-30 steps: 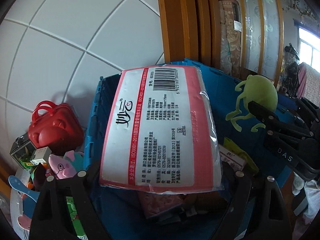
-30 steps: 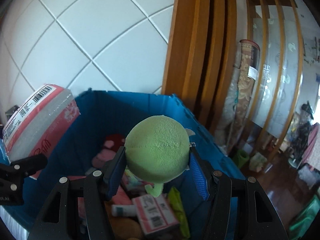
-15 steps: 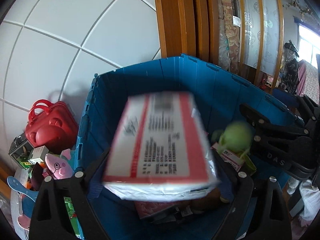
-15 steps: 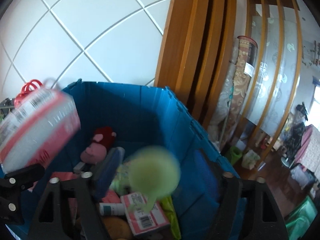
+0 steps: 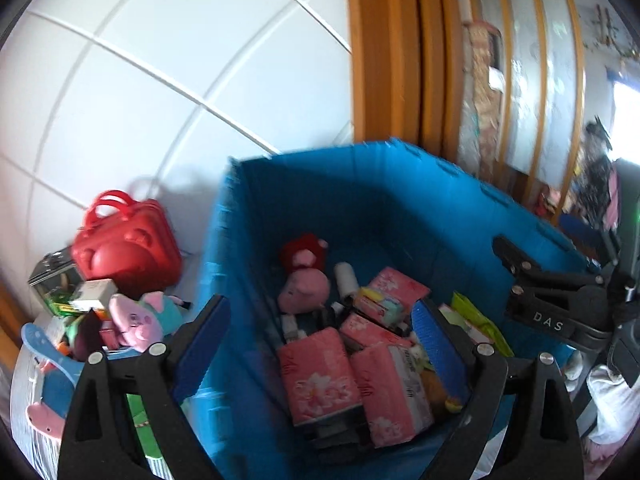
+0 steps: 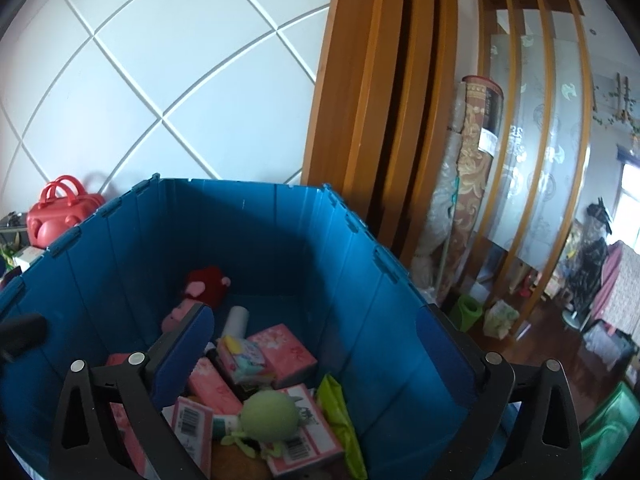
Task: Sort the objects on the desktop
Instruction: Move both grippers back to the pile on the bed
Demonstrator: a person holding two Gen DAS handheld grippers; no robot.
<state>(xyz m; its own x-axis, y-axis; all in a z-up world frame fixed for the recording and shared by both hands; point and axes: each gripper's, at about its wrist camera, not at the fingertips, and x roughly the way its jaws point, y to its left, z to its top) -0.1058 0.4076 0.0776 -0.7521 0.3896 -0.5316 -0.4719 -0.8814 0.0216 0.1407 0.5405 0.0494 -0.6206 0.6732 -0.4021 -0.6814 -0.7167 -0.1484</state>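
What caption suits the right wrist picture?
Open right tool above a blue crate where a green plush toy lies among pink tissue packs.

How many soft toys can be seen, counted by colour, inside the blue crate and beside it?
Pink: 2 (inside pig in the blue crate, outside pig left of it)
Green: 1 (green toy in the crate)
Total: 3
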